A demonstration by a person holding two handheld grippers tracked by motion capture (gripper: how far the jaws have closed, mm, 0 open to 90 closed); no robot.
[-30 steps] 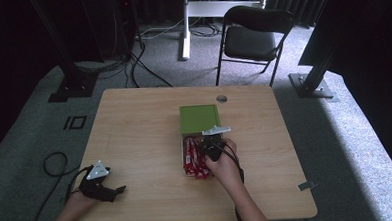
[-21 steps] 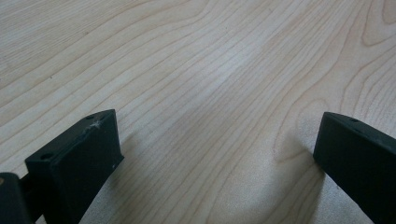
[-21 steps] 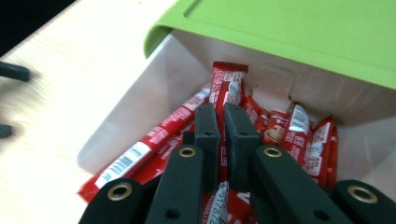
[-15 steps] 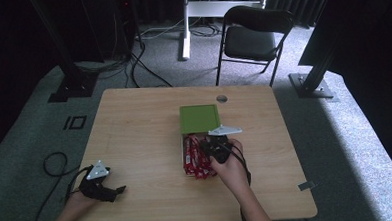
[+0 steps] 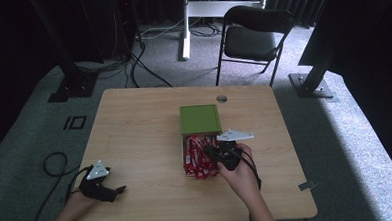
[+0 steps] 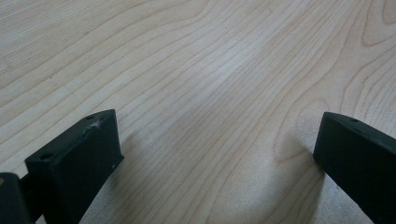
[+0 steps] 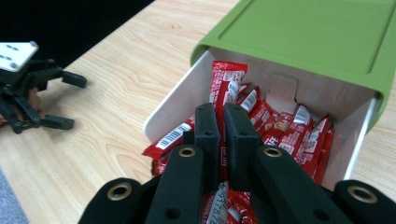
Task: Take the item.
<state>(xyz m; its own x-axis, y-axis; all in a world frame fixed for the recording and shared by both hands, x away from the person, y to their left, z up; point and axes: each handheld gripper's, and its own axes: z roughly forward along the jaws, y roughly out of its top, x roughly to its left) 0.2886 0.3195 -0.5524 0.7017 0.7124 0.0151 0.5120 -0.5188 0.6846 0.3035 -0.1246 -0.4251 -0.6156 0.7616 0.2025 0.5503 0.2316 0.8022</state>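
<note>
Two hand-held grippers on our table (image 5: 134,118), only one working. Largest first: the green box (image 5: 200,119) sits mid-table, with its white drawer (image 7: 173,100) pulled out toward us and full of red candy bars (image 5: 198,160).

Our right hand-held gripper (image 5: 212,151) is right over that drawer, jaws pinched shut on one red bar (image 7: 226,88). In the right gripper view the bar stands out past the jaw tips, its long axis in line with the jaws and pointing toward the box's open mouth; its far end hangs above the rest of the pile. So the held bar is clear of the drawer contents at the top, but we can't tell whether its lower end is clear, hidden behind the jaws.

Our left hand-held gripper (image 5: 118,191) rests at the near left corner of the table, well apart from the box, jaws wide open with nothing but bare wood between them.

Key relation for the next move, as we judge it: bar is gripped lengthwise, drawer directly below, open table to the left of the drawer. Right hand is the nearer one by far. Lifting straight up before going sideways should avoid snagging the drawer wall.
</note>
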